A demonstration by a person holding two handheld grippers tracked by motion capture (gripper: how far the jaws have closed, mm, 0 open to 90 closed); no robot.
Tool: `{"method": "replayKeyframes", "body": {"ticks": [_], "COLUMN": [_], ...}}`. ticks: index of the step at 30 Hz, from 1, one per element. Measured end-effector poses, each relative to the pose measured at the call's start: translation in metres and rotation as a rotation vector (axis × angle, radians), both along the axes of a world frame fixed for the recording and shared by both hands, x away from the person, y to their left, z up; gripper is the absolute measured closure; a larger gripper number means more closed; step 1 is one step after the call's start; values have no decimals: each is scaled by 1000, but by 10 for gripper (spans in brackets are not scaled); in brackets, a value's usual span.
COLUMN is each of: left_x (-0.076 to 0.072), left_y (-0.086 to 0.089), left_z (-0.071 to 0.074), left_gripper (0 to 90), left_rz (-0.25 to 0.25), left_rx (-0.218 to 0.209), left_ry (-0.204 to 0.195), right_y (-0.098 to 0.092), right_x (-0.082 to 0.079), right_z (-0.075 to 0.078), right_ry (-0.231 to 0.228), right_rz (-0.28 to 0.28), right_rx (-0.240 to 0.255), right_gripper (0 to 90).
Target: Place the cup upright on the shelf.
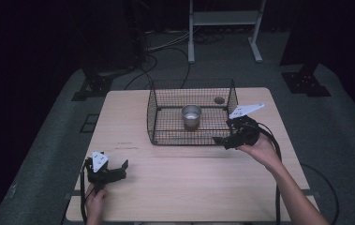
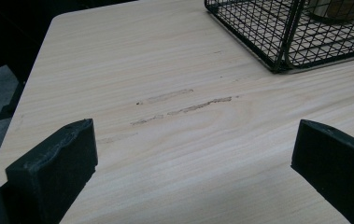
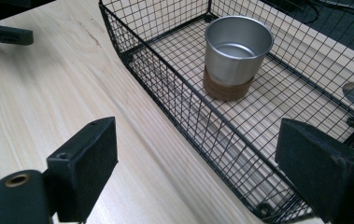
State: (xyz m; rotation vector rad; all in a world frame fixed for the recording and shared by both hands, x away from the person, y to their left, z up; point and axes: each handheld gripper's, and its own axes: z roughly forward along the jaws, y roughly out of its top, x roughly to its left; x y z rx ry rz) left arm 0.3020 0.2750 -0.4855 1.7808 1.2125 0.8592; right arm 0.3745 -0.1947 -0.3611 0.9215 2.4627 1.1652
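A black wire basket [image 1: 152, 112] stands on the far half of the wooden table [image 1: 175, 173]. Upright inside it is a metal cup [image 1: 191, 116] with a brown base; the right gripper view has the cup [image 3: 236, 55] behind the basket's near wall [image 3: 165, 77]. My right gripper [image 1: 224, 140] hovers open at the basket's near right corner, with nothing between its jaws. My left gripper [image 1: 119, 169] rests open and empty near the table's front left, pointing right. The left gripper view looks over bare wood toward the basket's corner [image 2: 282, 51].
A round hole [image 1: 219, 100] lies in the tabletop behind the basket. Scuff marks [image 2: 184, 105] streak the wood left of the basket. Beyond the table are a white stand [image 1: 224, 28], dark stand bases and cables on grey floor.
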Motion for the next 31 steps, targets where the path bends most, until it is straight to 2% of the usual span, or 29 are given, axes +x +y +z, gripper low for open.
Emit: {"method": "replayKeyframes", "body": {"ticks": [6,16,23,27,30,31], "left_x": [0,0,0,0,0,0], "left_y": [1,1,0,0,0,1], "left_z": [0,0,0,0,0,0], "left_gripper": [0,0,0,0,0,0], "left_rz": [1,1,2,1,1,1], "left_rx": [2,5,3,4,3,3], "left_ry": [4,7,5,5,5,7], "right_y": [-6,-18,-26,-28,-29,-31], "right_x": [-7,-19,-32,-40,-51,-61], "right_z": [-7,-21,-31,-40,-45,-48], "right_ry": [-5,16,5,21,-8,-28], "right_rz": [-3,-20,-35,-34,-43,-51], "right_rx": [4,32,52,62,56,70], "right_gripper": [124,124,124,124,123,123]}}
